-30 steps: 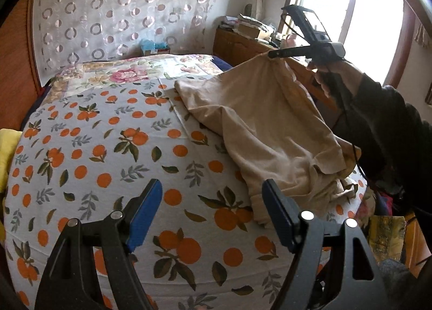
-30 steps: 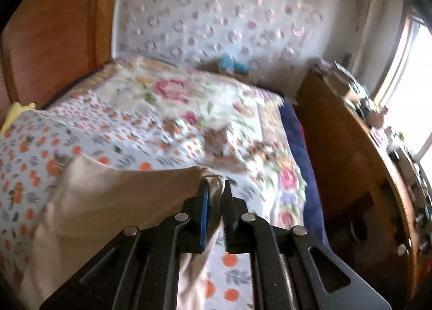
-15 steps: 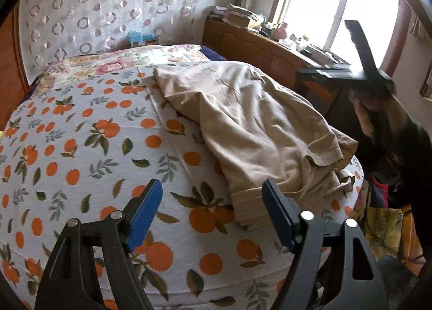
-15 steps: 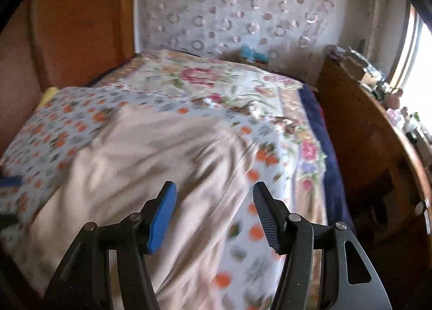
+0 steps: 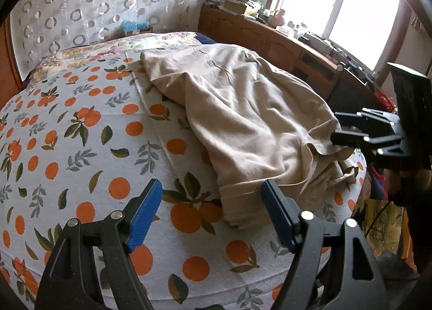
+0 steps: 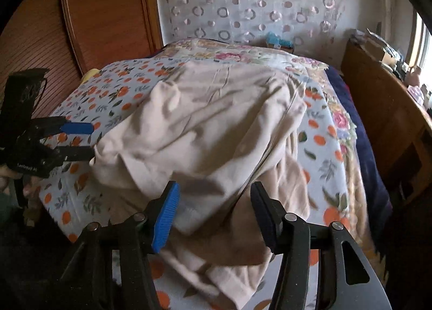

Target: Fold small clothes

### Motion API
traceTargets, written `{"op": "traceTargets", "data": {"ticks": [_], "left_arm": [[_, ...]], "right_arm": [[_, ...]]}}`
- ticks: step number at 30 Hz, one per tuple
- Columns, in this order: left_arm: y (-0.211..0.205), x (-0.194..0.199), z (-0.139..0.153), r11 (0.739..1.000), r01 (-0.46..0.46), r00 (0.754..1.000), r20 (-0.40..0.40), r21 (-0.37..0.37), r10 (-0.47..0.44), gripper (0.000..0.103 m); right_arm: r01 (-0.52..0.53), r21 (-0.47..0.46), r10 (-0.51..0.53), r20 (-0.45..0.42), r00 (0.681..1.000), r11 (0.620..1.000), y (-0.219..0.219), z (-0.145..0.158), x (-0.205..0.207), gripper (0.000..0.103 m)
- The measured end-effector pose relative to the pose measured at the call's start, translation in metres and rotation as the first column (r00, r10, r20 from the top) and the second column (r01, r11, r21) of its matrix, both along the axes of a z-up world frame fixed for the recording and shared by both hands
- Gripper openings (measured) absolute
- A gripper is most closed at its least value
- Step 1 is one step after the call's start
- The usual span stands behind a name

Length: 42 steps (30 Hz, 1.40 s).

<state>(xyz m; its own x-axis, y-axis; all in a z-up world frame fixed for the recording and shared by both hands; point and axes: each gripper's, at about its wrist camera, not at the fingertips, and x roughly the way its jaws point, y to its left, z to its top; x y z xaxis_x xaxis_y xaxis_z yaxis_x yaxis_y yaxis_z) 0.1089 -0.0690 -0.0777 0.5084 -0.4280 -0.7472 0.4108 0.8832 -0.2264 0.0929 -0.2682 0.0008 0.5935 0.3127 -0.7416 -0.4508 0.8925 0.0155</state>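
Observation:
A beige garment [image 5: 243,110] lies rumpled on the bed, spread from the far side to the near right corner; it also fills the middle of the right wrist view [image 6: 205,126]. My left gripper [image 5: 213,212] is open and empty, just short of the garment's folded hem [image 5: 237,202]. My right gripper [image 6: 213,212] is open and empty, low over the garment's near bunched edge. In the left wrist view the right gripper [image 5: 337,127] sits at the garment's right edge. In the right wrist view the left gripper [image 6: 90,140] sits at its left edge.
The bed has an orange-fruit print cover [image 5: 81,134] and a floral quilt [image 6: 243,56] at the far end. A wooden cabinet [image 5: 270,40] with clutter runs under the window on the right. A wooden headboard [image 6: 102,13] and a yellow item [image 6: 90,73] are on the left.
My right gripper let go of the garment's corner, opened, and dropped to the bed's right edge. The garment fell flat on the bed. My left gripper moved closer to the hem.

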Motion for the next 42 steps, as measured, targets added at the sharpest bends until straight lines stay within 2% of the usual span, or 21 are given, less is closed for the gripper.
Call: {"op": "traceTargets", "data": {"ticks": [2,5,7,10,12,16,19,24,25,27,29,33,35,42], "left_arm": [[-0.003,-0.001,-0.002,1.0,0.008,1.0,-0.004,-0.003,-0.008,0.077],[-0.007,-0.002,-0.004,0.999,0.03,0.999,-0.014,-0.02,-0.03,0.077],[-0.01,-0.003,-0.005,0.998,0.047,0.999,-0.02,-0.029,-0.048,0.076],[-0.012,-0.001,-0.007,0.997,0.059,0.998,-0.031,-0.047,-0.061,0.064],[-0.013,-0.003,-0.007,0.996,0.066,0.997,-0.032,-0.057,-0.067,0.059],[-0.015,-0.007,-0.005,0.996,0.07,0.997,-0.033,-0.05,-0.072,0.059],[-0.017,-0.01,-0.003,0.995,0.083,0.996,-0.033,-0.055,-0.084,0.059],[-0.026,-0.006,-0.007,0.994,0.101,0.994,-0.031,-0.037,-0.103,0.058],[-0.028,-0.006,-0.007,0.993,0.111,0.993,-0.028,-0.035,-0.112,0.053],[-0.031,-0.008,-0.007,0.99,0.137,0.99,-0.031,-0.04,-0.138,0.028],[-0.032,-0.013,-0.002,0.989,0.145,0.989,-0.018,-0.023,-0.145,0.012],[-0.028,-0.039,0.024,0.986,0.15,0.988,0.037,-0.074,-0.148,0.01],[-0.028,-0.052,0.033,0.987,0.149,0.988,0.049,-0.06,-0.146,0.01],[-0.024,-0.061,0.025,0.994,0.112,0.993,0.029,-0.019,-0.111,0.01]], "right_arm": [[-0.005,0.005,0.005,-0.009,1.0,1.0,0.0,-0.003,-0.006,0.052],[-0.009,0.017,0.009,-0.013,1.0,1.0,0.0,-0.005,-0.007,0.04],[-0.015,0.018,0.015,-0.008,1.0,1.0,0.006,-0.012,-0.005,0.014],[-0.024,0.049,0.023,0.023,0.999,0.999,0.003,-0.005,-0.008,0.005],[-0.014,0.056,0.01,0.063,0.998,0.998,0.001,0.002,-0.011,0.004],[0.005,0.08,-0.015,0.126,0.992,0.997,-0.013,0.022,-0.031,0.004],[0.019,0.072,-0.028,0.117,0.993,0.997,-0.023,0.02,-0.041,0.004],[0.047,0.083,-0.051,0.047,0.998,0.995,-0.029,-0.006,-0.042,0.004],[0.052,0.09,-0.056,0.043,0.997,0.995,-0.029,-0.009,-0.042,0.004],[0.062,0.098,-0.067,0.042,0.997,0.993,-0.029,-0.01,-0.038,0.004],[0.07,0.103,-0.075,0.041,0.996,0.992,-0.03,-0.01,-0.035,0.004],[0.071,0.09,-0.076,0.053,0.996,0.993,-0.026,-0.005,-0.036,0.004],[0.064,0.099,-0.071,0.063,0.996,0.993,-0.025,-0.001,-0.041,0.004],[0.095,0.087,-0.103,0.089,0.991,0.992,-0.033,0.005,-0.055,0.005]]}}
